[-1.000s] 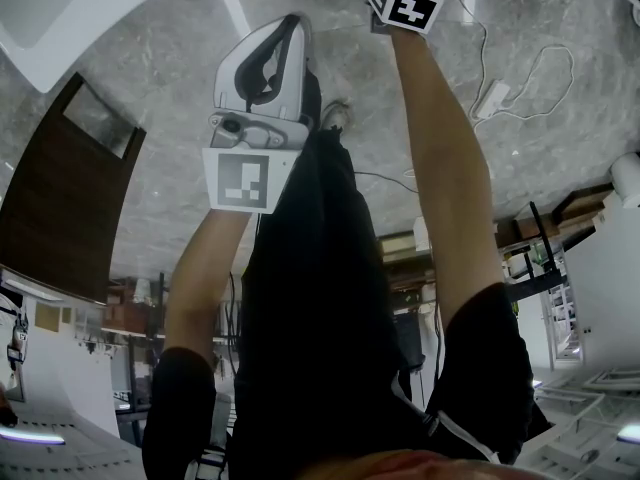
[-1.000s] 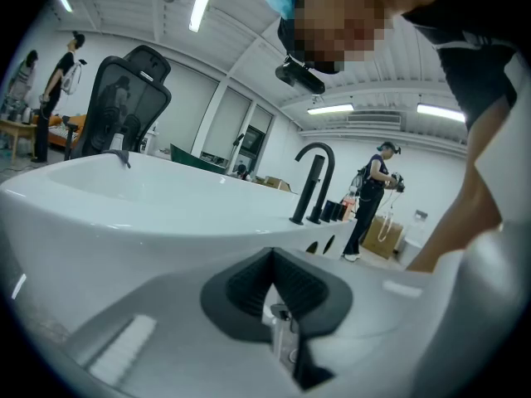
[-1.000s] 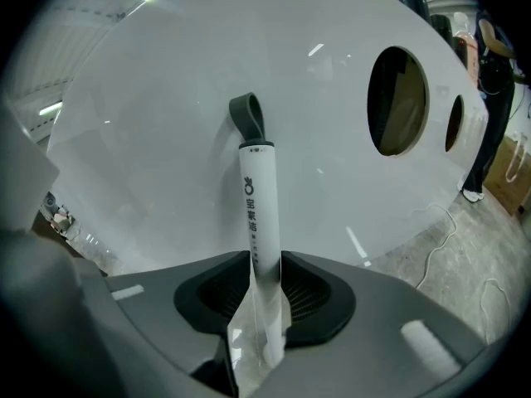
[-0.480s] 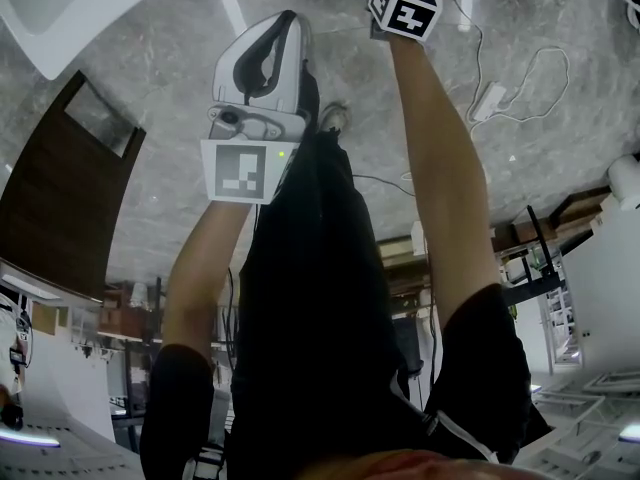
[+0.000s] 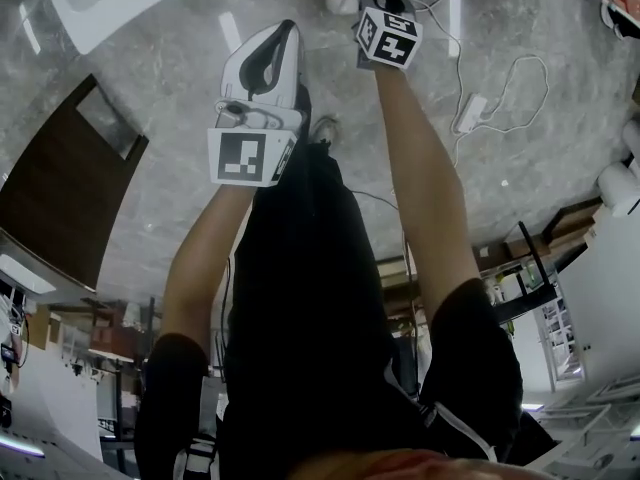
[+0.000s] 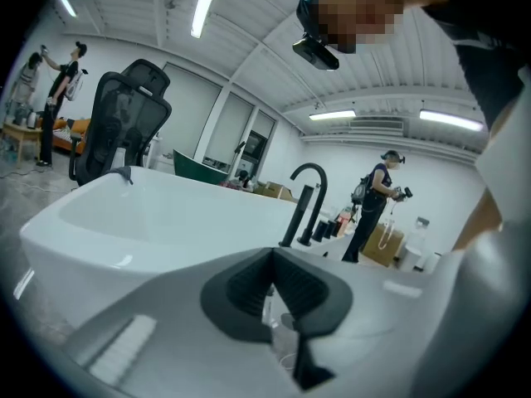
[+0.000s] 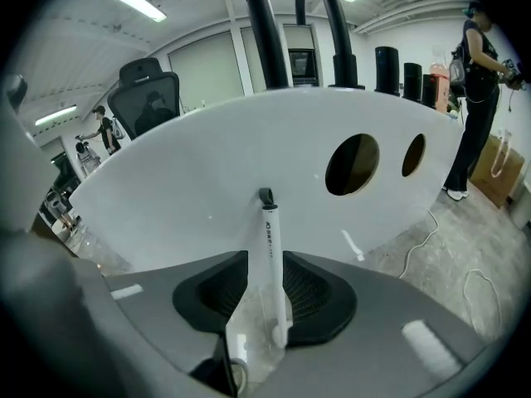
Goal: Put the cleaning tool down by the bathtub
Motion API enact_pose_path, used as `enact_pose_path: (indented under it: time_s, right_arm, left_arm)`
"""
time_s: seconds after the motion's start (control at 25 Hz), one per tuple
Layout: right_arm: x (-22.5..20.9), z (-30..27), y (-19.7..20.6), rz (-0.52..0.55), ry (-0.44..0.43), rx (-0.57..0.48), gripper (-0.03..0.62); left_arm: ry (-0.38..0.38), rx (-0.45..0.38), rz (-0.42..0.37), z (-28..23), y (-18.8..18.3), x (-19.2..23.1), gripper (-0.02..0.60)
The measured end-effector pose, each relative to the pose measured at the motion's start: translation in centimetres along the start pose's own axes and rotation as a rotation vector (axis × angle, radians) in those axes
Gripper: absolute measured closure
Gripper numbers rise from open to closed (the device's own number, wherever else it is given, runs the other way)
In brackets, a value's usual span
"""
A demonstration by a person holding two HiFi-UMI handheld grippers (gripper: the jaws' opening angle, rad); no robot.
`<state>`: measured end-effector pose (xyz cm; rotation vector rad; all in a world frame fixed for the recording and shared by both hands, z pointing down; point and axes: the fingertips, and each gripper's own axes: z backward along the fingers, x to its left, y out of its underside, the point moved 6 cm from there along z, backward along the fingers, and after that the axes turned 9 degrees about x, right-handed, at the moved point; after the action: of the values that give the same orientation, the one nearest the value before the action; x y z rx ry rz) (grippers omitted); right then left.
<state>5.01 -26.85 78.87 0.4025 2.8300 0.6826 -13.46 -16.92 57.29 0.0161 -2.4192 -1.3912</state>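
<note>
Right gripper [image 7: 267, 264] is sitting lower and further left in the head view than a second ago. Left gripper [image 6: 271, 262] is riding slightly higher there.

Right jaws are clamping the tool [image 7: 268, 243], a slim white stick. Its near end, with a clear plastic part, is sitting down between the dark pads. Its long axis is running straight out along the jaws, away from the camera. The far end is carrying a small black loop [image 7: 265, 196], which is pointing at the tub [image 7: 191, 181]. The whole tool is sticking out ahead of the gripper, up off the floor [image 7: 465, 255], with the tip near the tub wall. I can't tell whether the tip is touching it.

Left jaws are closing on nothing, pads meeting at the tips and leaving only a thin slit lower down.

Past the tool, the white tub wall is filling the middle of the right gripper view, with two oval holes [image 7: 352, 164] off to the right. A cable [image 7: 431, 222] is trailing over the grey floor below them. The black faucet [image 6: 305, 199] is rising behind the rim.

Further back, a black chair [image 6: 124, 118] is standing beyond the tub. A person [image 6: 377, 201] is standing to the right of the faucet.
</note>
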Motion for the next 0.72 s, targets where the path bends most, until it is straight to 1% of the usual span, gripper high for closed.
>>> enact_pose_path:
  time_s: [0.32, 0.52, 0.6, 0.72]
  right_arm:
    - [0.5, 8.3, -1.4, -0.041, -0.02, -0.031, 0.473]
    - [0.9, 13.5, -1.7, -0.063, -0.031, -0.048, 0.488]
    - [1.0, 15.7, -1.4, -0.08, -0.037, -0.054, 0.494]
    - [1.3, 18.9, -0.7, -0.102, -0.046, -0.07, 0.511]
  left_arm:
    - [0.01, -0.065, -0.034, 3.7, -6.0, -4.0, 0.574]
    - [-0.001, -0.072, -0.021, 7.2, -8.1, -6.7, 0.574]
    - [0.002, -0.067, -0.015, 8.8, -8.7, -7.9, 0.573]
    - [0.004, -0.086, -0.015, 11.1, -9.9, -9.7, 0.574]
